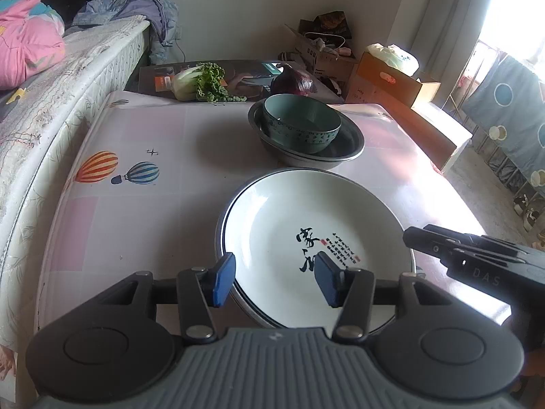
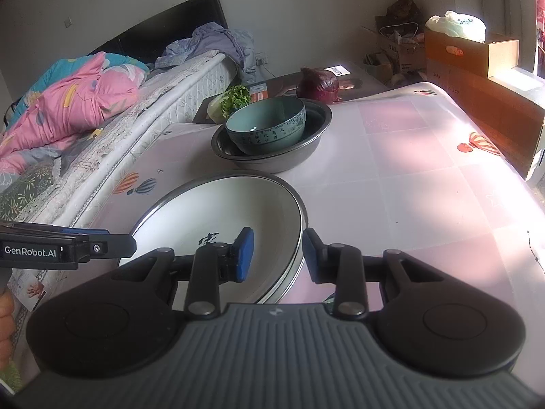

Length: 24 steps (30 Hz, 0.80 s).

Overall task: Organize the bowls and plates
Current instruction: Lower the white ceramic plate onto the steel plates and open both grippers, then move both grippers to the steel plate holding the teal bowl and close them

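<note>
My left hand-held gripper [image 1: 272,281] straddles the near-left rim of the white plate [image 1: 306,225], jaws partly open, pads not pressing. My right hand-held gripper [image 2: 277,255] straddles the plate's right rim, one pad inside, one outside; can't tell if it pinches. The plate sits stacked on a metal-rimmed dish near the surface [image 1: 153,204] front edge. Just behind: teal bowl [image 1: 301,124] inside a grey metal basin [image 1: 344,150], mid-surface. Past the far edge: leafy greens [image 1: 201,83], red cabbage [image 1: 293,81]. Bed [image 1: 51,102] runs along the left edge, cardboard boxes [image 1: 391,81] toward the far right corner
</note>
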Each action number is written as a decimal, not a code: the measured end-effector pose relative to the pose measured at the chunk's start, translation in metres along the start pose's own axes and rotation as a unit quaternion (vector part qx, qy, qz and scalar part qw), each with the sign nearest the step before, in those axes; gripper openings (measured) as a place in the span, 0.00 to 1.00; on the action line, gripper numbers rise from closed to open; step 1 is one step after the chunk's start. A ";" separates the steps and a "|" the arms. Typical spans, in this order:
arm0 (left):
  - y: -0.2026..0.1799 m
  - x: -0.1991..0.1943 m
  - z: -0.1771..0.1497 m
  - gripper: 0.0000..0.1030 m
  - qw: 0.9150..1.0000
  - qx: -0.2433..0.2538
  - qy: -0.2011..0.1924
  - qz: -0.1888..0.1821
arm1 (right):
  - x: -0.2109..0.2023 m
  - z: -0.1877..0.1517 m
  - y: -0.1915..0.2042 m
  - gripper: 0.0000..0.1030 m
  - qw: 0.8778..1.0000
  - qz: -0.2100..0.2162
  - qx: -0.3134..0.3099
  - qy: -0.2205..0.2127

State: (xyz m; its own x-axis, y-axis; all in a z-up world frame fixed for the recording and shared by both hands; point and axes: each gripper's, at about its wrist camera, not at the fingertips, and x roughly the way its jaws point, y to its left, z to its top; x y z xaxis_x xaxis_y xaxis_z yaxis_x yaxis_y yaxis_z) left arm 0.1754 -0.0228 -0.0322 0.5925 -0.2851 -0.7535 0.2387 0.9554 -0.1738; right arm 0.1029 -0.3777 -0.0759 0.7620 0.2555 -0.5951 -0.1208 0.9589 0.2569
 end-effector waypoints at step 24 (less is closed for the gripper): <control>-0.006 -0.037 -0.009 0.81 0.999 0.006 -0.020 0.028 | -0.046 -0.010 -0.007 0.62 1.000 0.002 0.028 -0.005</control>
State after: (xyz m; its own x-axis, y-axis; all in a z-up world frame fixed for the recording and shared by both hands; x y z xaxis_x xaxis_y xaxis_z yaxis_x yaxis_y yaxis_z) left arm 0.1449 -0.0176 -0.0096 0.6354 -0.2339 -0.7359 0.2133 0.9691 -0.1239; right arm 0.0621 -0.3949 -0.0581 0.7682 0.2580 -0.5859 -0.0881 0.9491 0.3023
